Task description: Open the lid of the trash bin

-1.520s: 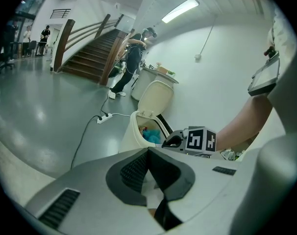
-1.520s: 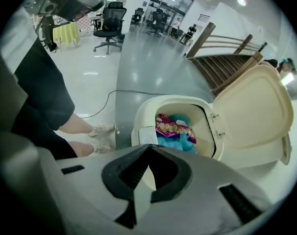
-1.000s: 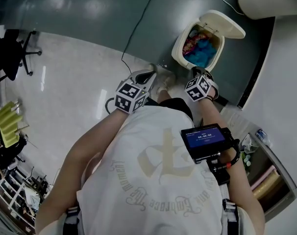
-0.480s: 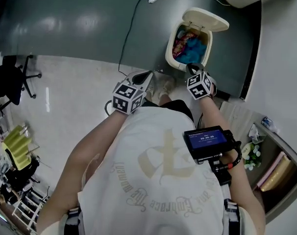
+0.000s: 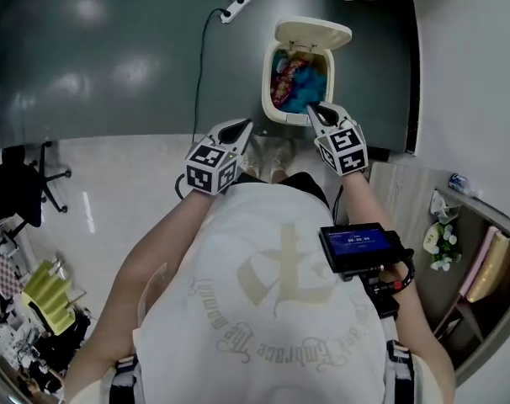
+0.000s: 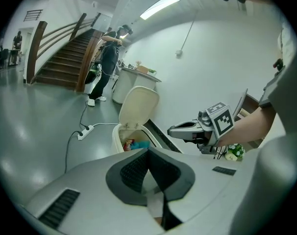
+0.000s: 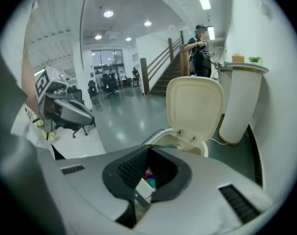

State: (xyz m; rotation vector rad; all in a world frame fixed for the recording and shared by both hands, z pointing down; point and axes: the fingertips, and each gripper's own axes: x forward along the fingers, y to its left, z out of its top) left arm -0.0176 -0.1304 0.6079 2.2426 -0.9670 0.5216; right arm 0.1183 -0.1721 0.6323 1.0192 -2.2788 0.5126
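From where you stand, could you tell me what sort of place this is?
Probably an office building's lobby or hall: a wide staircase, a polished grey floor, and an office chair.

The cream plastic trash bin (image 5: 273, 112), far from me, has a matching cream lid (image 5: 314, 34); the rubbish (image 5: 299, 91) inside is blue and red. My grey left tongs (image 5: 241, 127) and right tongs (image 5: 314, 109) bear black-and-white square-patterned cubes. The floor (image 5: 112, 66) is dark grey-green.

Glossy dark floor (image 5: 87, 57) up top, and the trash bin (image 5: 268, 99) stands on it at one o'clock, lid (image 5: 314, 34) up. White power strip (image 5: 238, 5) at twelve, cable (image 5: 198, 74) trailing down. Office chair (image 5: 19, 194) at nine.
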